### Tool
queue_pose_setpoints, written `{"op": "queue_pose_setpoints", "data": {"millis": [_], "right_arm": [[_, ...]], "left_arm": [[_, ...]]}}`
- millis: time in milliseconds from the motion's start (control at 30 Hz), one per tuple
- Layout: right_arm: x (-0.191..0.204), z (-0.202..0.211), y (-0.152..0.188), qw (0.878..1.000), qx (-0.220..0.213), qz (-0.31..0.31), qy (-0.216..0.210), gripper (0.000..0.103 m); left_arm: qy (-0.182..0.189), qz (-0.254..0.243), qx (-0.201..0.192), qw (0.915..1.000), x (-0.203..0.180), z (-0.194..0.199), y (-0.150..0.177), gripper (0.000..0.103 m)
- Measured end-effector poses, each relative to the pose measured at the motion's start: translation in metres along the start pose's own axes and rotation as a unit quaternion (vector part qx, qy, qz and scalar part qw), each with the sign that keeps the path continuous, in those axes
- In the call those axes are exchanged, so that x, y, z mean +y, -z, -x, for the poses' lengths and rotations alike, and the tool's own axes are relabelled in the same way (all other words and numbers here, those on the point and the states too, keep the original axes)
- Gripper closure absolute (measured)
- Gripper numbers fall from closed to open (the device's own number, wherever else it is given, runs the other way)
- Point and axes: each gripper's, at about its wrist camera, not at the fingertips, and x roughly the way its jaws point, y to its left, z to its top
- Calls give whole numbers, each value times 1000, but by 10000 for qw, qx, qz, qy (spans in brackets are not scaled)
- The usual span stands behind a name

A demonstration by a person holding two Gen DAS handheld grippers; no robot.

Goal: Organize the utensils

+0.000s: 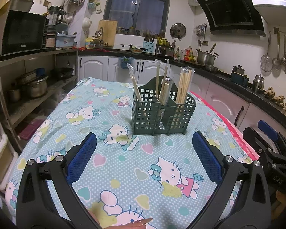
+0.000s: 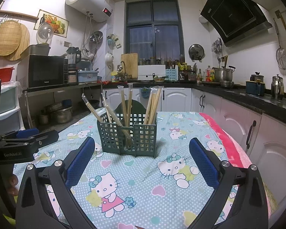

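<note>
A dark green lattice utensil holder (image 1: 162,114) stands upright on the cartoon-cat tablecloth (image 1: 124,162), with wrapped chopsticks (image 1: 185,84) standing in its compartments. My left gripper (image 1: 144,148) is open and empty, a little in front of the holder. In the right wrist view the holder (image 2: 129,135) stands straight ahead with chopsticks (image 2: 152,105) leaning in it. My right gripper (image 2: 142,152) is open and empty, just in front of the holder. Each gripper shows at the other view's edge, the right one (image 1: 267,143) and the left one (image 2: 24,139).
A red towel (image 2: 226,145) lies along the table's right edge. White cabinets and a black counter (image 2: 257,99) with pots run to the right and behind. A metal shelf (image 1: 28,80) with a microwave and pots stands at the left.
</note>
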Motion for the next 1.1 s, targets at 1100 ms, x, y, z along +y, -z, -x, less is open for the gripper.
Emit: {"op": "queue_pose_setpoints", "data": {"millis": [1100], "right_arm": [[-29, -22, 3, 9972, 468, -348, 473, 6]], "left_arm": [[-280, 330, 545, 9976, 26, -27, 0, 11]]}}
